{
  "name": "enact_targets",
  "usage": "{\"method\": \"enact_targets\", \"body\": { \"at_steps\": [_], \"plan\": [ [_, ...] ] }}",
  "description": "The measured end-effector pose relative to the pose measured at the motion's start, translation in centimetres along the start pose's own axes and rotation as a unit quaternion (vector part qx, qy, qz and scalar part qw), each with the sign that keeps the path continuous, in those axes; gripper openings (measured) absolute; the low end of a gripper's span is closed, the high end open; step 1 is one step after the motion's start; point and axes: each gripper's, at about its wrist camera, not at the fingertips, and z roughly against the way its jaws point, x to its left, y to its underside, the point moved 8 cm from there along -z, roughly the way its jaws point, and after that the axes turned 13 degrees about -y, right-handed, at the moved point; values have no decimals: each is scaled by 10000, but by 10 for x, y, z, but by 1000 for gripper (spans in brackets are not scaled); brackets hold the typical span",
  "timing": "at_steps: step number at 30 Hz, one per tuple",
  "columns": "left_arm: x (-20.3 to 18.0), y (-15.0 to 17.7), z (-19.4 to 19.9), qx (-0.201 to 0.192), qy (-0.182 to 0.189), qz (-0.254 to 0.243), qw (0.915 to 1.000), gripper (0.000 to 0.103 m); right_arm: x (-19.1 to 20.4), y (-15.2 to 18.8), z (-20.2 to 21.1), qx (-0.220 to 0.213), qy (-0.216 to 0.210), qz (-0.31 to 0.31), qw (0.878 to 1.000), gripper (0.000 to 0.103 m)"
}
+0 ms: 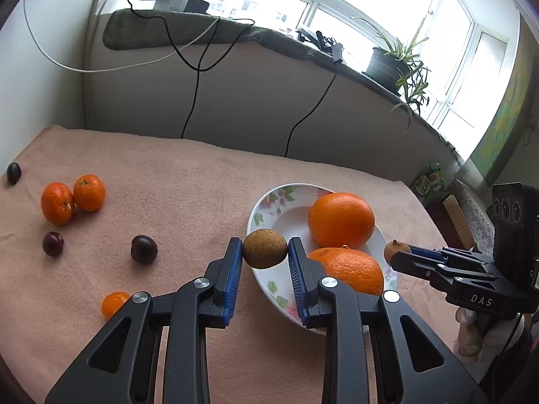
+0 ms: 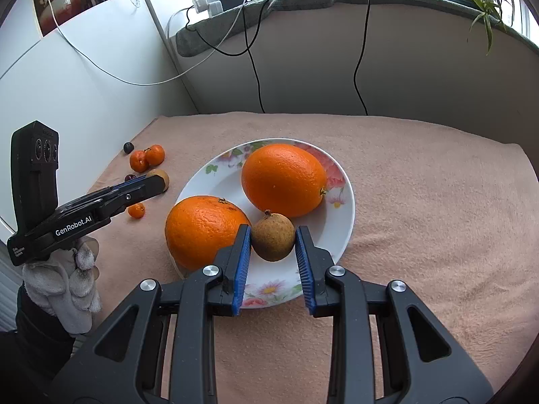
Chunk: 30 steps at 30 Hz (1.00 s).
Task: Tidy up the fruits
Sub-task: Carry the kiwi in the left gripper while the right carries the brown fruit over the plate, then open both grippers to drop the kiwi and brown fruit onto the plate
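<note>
My left gripper (image 1: 265, 248) is shut on a brown round fruit (image 1: 265, 248) and holds it above the left rim of the floral plate (image 1: 266, 212). Two big oranges (image 1: 341, 219) (image 1: 350, 269) lie in the plate. My right gripper (image 2: 273, 235) is shut on a second brown fruit (image 2: 273, 235), held over the plate (image 2: 343, 215) between the oranges (image 2: 284, 179) (image 2: 202, 229). In the left wrist view the right gripper (image 1: 397, 252) shows at the right with its fruit (image 1: 393, 250); in the right wrist view the left gripper (image 2: 158, 181) shows at the left.
On the pink cloth (image 1: 188, 181) left of the plate lie two mandarins (image 1: 57, 202) (image 1: 89, 192), a small mandarin (image 1: 114, 303) and three dark plums (image 1: 144, 249) (image 1: 53, 243) (image 1: 13, 173). Cables (image 1: 192, 101) hang down the wall behind. A potted plant (image 1: 397, 64) stands on the sill.
</note>
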Motion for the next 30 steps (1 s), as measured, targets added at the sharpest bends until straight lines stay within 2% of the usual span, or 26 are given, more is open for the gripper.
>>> {"method": "enact_targets", "body": {
  "at_steps": [18, 20, 21, 23, 25, 28, 30],
  "plan": [
    [-18, -7, -4, -18, -19, -210, 9998, 27, -1, 1, -4, 67, 72, 37, 9999, 28],
    [-19, -7, -3, -38, -28, -225, 9997, 32, -1, 1, -3, 62, 66, 24, 10000, 29],
    [-20, -8, -2, -50, -27, -229, 9997, 38, -1, 1, -4, 64, 70, 22, 10000, 29],
    [-21, -9, -1, -72, -22, -239, 9997, 42, -2, 1, -4, 54, 72, 13, 10000, 33],
    [-22, -10, 0, -85, -35, -263, 9996, 44, -1, 0, -2, 18, 57, 15, 10000, 43],
    [-23, -11, 1, -105, -41, -274, 9996, 51, 1, 0, 0, -32, 71, 58, 10000, 60],
    [-24, -11, 2, -109, -43, -277, 9995, 56, 4, -1, 1, -67, 51, 89, 9999, 63]
  ]
}}
